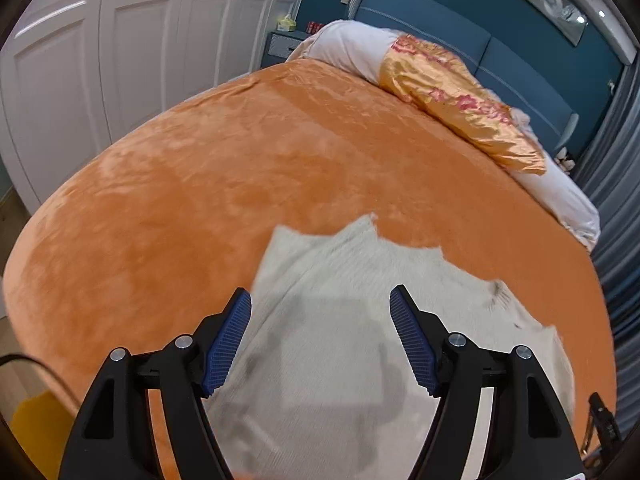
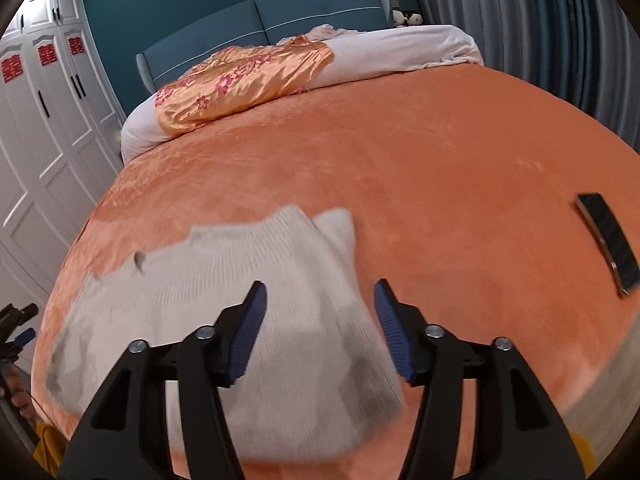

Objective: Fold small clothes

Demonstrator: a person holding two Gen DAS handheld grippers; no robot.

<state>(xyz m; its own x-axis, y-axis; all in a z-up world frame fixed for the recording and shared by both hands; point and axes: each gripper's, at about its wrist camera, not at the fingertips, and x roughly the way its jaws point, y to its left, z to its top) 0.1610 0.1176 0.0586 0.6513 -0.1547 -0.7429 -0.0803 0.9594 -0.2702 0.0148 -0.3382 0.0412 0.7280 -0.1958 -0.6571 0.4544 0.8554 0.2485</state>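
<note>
Both grippers, left gripper (image 1: 320,294) and right gripper (image 2: 319,288), hover with jaws spread and empty above the white knitted garment (image 1: 340,340), which lies flat on the orange bed (image 1: 240,160) below them.

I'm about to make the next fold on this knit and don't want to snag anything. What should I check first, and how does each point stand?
1. Left gripper open, nothing pinched: ok.
2. Right gripper open, nothing pinched: ok.
3. Cream knit garment lying on the orange bedspread: ok.
4. Garment smooth and square: cannot tell, blurred.
5. Phone apart from the garment: ok.
</note>
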